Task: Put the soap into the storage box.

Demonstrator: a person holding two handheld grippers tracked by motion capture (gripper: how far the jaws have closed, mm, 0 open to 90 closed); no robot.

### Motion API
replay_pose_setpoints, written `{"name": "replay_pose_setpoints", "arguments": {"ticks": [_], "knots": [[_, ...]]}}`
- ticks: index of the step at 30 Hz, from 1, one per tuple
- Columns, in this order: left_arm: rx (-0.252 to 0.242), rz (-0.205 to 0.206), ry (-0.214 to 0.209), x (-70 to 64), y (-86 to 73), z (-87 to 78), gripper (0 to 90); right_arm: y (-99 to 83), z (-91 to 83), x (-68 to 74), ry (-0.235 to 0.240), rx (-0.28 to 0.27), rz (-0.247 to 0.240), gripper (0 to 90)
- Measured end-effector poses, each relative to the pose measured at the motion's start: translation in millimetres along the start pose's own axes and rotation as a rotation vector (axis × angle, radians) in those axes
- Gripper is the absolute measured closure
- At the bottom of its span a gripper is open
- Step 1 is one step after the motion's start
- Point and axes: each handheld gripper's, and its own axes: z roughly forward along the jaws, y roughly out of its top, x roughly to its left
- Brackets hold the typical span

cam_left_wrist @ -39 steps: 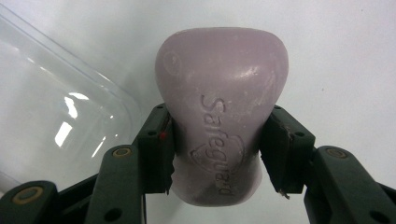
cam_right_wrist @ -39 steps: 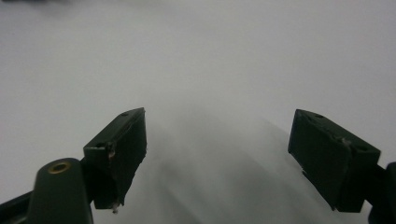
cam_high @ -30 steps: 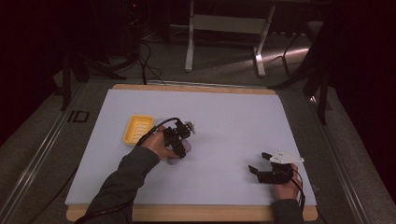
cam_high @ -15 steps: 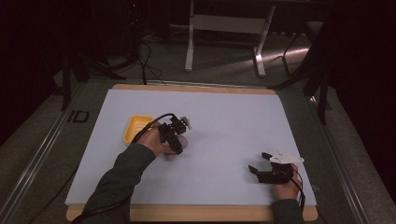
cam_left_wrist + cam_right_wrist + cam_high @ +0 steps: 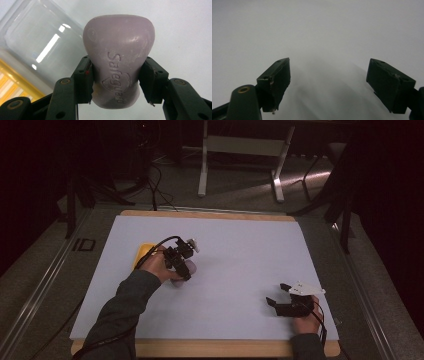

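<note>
Soap bar (image 5: 117, 62) clamped at its waist between left gripper (image 5: 116, 82) fingers; smooth surface may slip over clear lid (image 5: 37, 47). Right gripper (image 5: 328, 82) fingers apart, idle on worktop (image 5: 240, 245).

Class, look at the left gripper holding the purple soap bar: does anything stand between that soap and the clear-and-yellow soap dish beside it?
Nothing visible does. The left gripper is clamped on the soap bar, and the soap dish lies right beside it with no object between them.
</note>
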Motion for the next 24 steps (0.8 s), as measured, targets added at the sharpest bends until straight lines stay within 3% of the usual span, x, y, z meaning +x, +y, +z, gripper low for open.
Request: {"name": "replay_pose_setpoints", "arguments": {"ticks": [24], "knots": [[-0.021,-0.101,0.021,33.0,-17.4,-15.0,49.7,0.0,0.0,0.1,-0.001,-0.001,-0.001,19.0]]}}
